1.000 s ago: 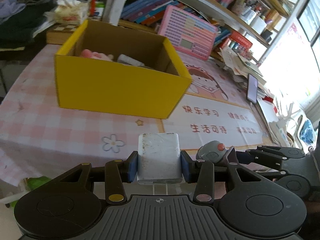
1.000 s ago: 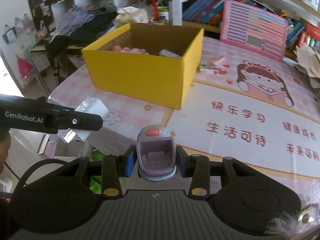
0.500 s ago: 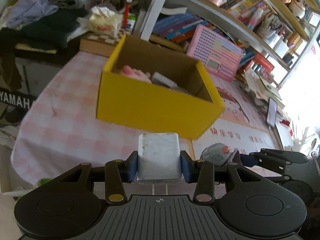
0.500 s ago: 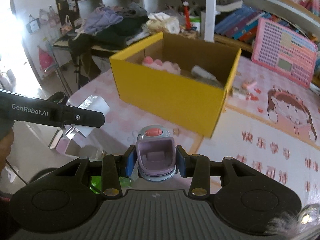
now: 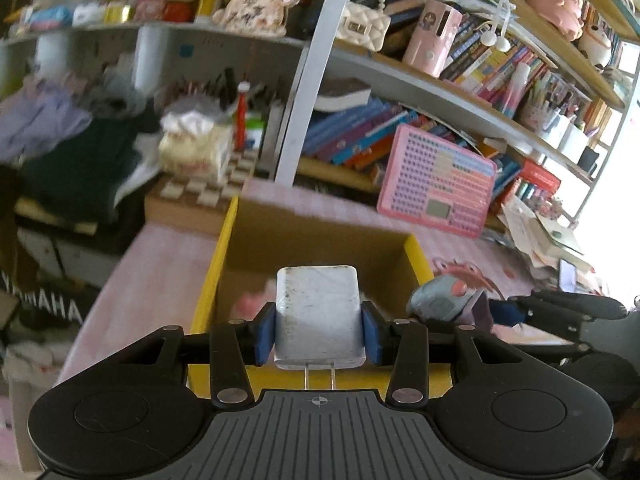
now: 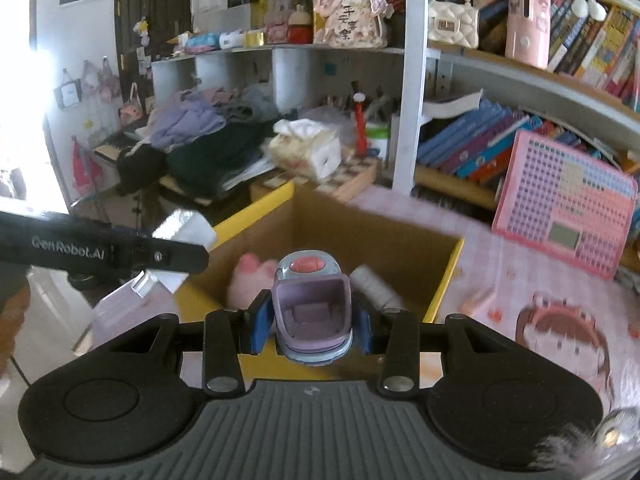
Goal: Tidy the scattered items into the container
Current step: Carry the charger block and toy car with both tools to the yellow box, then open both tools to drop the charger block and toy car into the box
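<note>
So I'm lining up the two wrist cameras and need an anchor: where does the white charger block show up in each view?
Left wrist: the white charger block sits bottom centre, clamped between the left gripper fingers, over the yellow box.
Right wrist: it shows at the left edge, mid-height, behind the other gripper's black finger.
Shared landmark: the pink keyboard toy leaning against the shelf.

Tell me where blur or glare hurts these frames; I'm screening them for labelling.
Left wrist view: the yellow cardboard box and the shelf clutter on the left smear with motion, the window at right blows out, the white plug-in charger block stays sharp. Right wrist view: the box rim is blurred, the doorway at left glares, the purple toy car is crisp.
</note>
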